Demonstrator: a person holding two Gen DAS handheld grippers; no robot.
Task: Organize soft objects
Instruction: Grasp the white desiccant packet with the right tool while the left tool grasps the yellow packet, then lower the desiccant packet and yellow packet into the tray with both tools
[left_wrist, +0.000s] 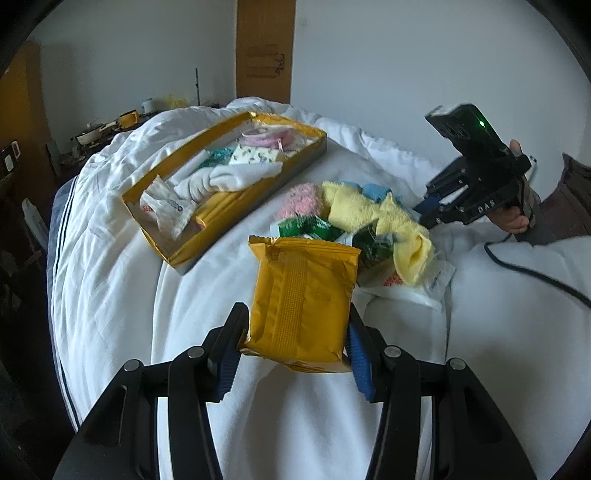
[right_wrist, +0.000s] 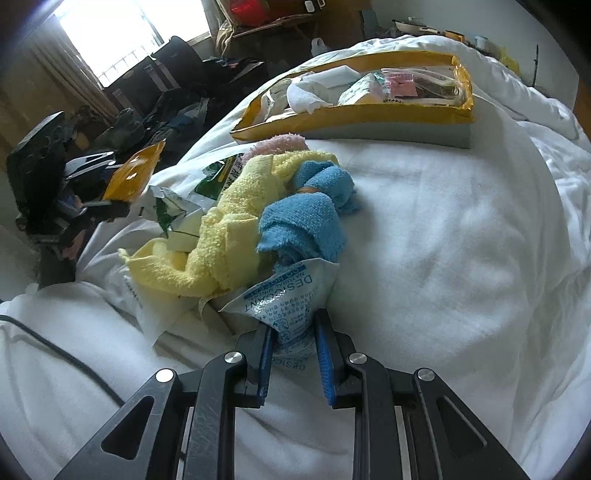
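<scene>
My left gripper (left_wrist: 295, 325) is shut on a yellow foil packet (left_wrist: 301, 299), lifted a little above the white bedding. The same packet (right_wrist: 135, 173) shows at the left of the right wrist view, in the left gripper (right_wrist: 107, 195). My right gripper (right_wrist: 293, 328) is shut on a blue-and-white desiccant sachet (right_wrist: 286, 295) at the near edge of a pile. That pile holds a yellow towel (right_wrist: 225, 229), a blue cloth (right_wrist: 303, 218), a pink fluffy item (right_wrist: 279, 142) and green packets (right_wrist: 177, 210). Beyond it lies a yellow-lined tray (left_wrist: 177, 166) with cloths and packets inside.
White duvet (left_wrist: 122, 280) covers the bed, with a navy-striped edge at left. A black cable (left_wrist: 535, 273) crosses the bedding at right. A hand (left_wrist: 513, 221) holds the right gripper (left_wrist: 428, 212). Dark clutter and bags (right_wrist: 177, 99) lie beyond the bed near a window.
</scene>
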